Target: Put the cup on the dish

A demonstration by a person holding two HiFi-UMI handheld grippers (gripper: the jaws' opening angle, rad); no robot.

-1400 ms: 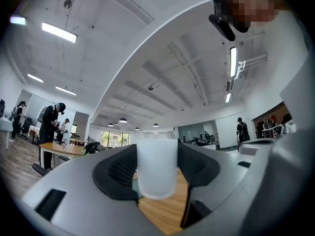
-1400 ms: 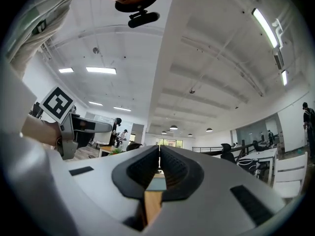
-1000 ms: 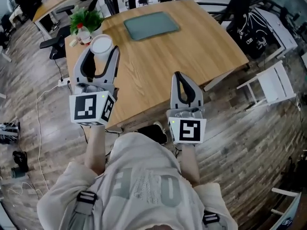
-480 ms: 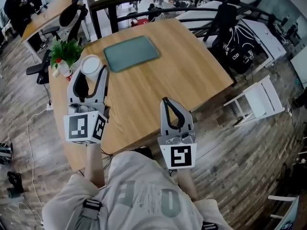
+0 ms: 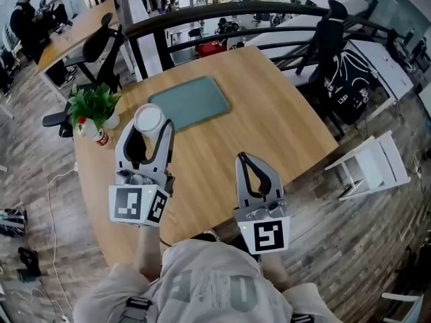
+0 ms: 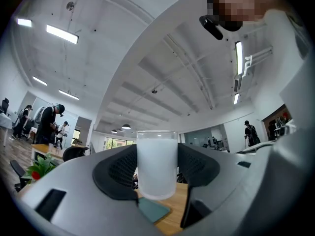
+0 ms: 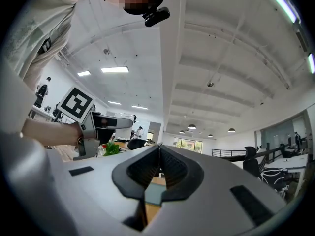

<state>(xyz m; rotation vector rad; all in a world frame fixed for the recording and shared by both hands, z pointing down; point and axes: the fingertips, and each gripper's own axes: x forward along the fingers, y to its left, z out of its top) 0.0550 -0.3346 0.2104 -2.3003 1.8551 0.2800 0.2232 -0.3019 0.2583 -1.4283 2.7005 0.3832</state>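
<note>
My left gripper (image 5: 149,128) is shut on a frosted white cup (image 5: 149,119) and holds it upright above the wooden table (image 5: 269,120), near its left side. In the left gripper view the cup (image 6: 157,163) fills the gap between the two dark jaws. A flat grey-green rectangular dish (image 5: 189,102) lies on the table just beyond and right of the cup; a corner of that dish (image 6: 153,211) shows under the cup. My right gripper (image 5: 246,160) is shut with nothing in it, held over the table's near edge; its jaws (image 7: 158,168) meet at the tips.
A small potted plant (image 5: 96,104) and a red can (image 5: 100,138) stand at the table's left edge. Office chairs (image 5: 91,46) and a black railing (image 5: 222,15) lie behind the table. A white folding chair (image 5: 374,167) stands on the wood floor at the right.
The view has shifted so the table sits lower and nearer in the frame. My left gripper still carries the cup, now closer to the dish's near left corner. The right gripper stays shut.
</note>
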